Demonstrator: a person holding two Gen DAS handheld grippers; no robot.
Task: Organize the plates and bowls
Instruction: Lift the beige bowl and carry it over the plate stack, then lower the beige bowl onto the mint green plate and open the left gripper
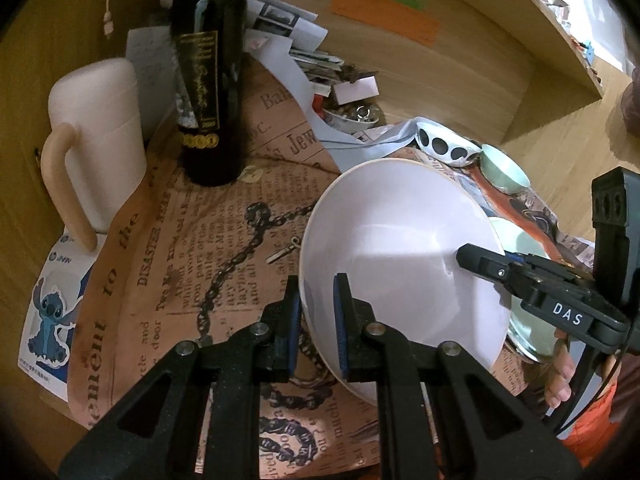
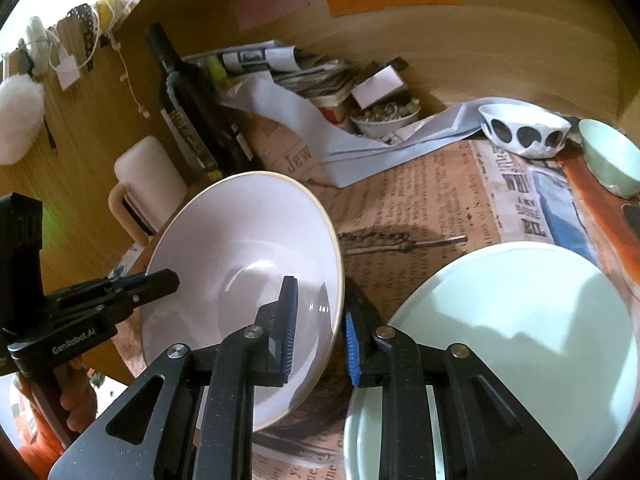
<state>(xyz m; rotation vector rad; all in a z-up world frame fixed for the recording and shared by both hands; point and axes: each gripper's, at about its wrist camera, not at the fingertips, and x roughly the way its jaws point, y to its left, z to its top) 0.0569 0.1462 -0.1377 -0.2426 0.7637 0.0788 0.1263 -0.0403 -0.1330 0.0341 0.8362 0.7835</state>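
At frame bottom, the left gripper point(image 1: 318, 322) clenches the white bowl's point(image 1: 400, 248) rim; the right gripper point(image 2: 320, 332) straddles the opposite rim, seemingly barely touching.

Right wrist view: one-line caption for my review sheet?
Both tongs, right and left, clamp the white bowl's rim, tilted beside a pale green plate.
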